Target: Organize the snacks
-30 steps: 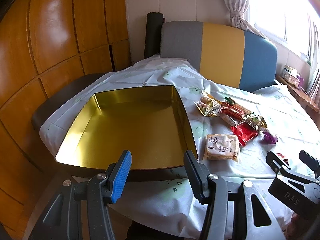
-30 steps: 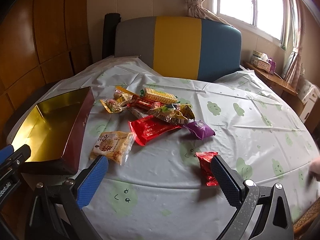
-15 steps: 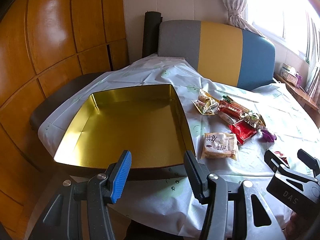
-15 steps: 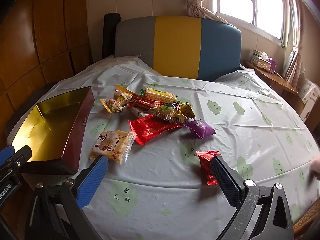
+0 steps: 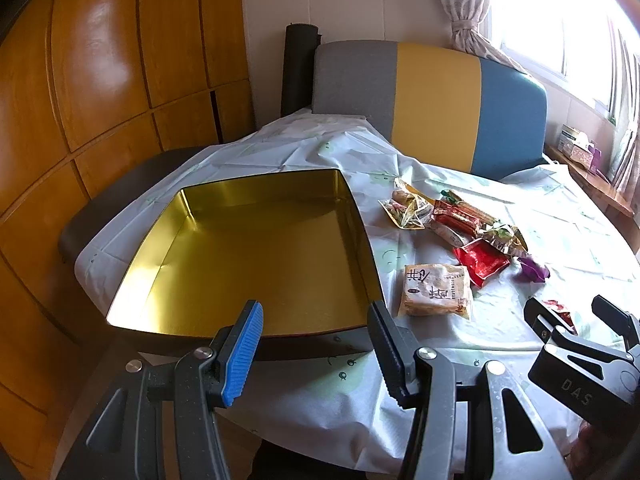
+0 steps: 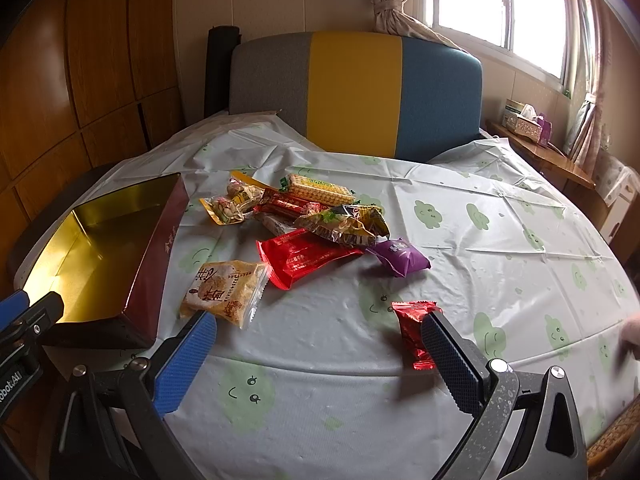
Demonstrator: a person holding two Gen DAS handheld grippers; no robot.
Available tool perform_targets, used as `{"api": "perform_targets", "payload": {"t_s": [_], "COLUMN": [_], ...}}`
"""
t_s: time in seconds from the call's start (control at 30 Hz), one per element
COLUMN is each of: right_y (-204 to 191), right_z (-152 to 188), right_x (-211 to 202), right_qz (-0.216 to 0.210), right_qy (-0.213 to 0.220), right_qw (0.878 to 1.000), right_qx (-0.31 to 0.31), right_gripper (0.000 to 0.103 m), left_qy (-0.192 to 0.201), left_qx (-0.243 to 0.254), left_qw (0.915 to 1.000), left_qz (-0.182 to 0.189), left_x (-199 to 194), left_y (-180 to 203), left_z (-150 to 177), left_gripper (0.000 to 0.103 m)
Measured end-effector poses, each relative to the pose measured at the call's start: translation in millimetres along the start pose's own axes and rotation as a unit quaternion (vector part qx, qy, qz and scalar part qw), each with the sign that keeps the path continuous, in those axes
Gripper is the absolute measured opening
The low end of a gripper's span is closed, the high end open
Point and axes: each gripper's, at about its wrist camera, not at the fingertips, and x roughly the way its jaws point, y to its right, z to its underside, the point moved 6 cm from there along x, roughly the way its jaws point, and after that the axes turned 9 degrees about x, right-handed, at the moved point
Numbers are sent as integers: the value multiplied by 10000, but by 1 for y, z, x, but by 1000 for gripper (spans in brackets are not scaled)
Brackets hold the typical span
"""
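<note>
An empty gold-lined tin box [image 5: 256, 248] [image 6: 100, 248] sits at the table's left. To its right lies a heap of snack packets [image 6: 320, 216] [image 5: 460, 220]: a beige cracker pack [image 6: 224, 292] [image 5: 436, 290], a red pack [image 6: 304, 256], a purple one [image 6: 400, 256]. A small red wrapper [image 6: 414, 332] lies alone nearer the front. My left gripper [image 5: 316, 320] hangs open just before the box's near wall, nothing between its fingers. My right gripper [image 6: 316, 328] stands wide open low over the tablecloth, its right finger beside the small red wrapper.
A cloud-print tablecloth [image 6: 500, 248] covers the round table. A grey, yellow and blue sofa back [image 6: 356, 92] stands behind it, wooden panelling [image 5: 100, 80] on the left, a tissue box on a side shelf [image 6: 524, 120] at the right.
</note>
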Motion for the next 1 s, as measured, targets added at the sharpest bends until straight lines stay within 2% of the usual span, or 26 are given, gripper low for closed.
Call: {"api": "perform_targets", "payload": {"t_s": [0.73, 1.0], "right_y": [2, 2], "right_z": [-2, 0], "right_x": [0, 6], "right_qz": [7, -85], "right_qy": [-2, -130], "right_qw": [10000, 9999], "right_qx": [19, 25], "right_gripper": [103, 103], "left_qy": [4, -42], "left_qx": [44, 123], "left_qw": [9999, 9993], "left_qz": [91, 344], "left_x": [-1, 1], "left_y": [4, 12], "left_z": [-1, 0], "left_gripper": [55, 55]}}
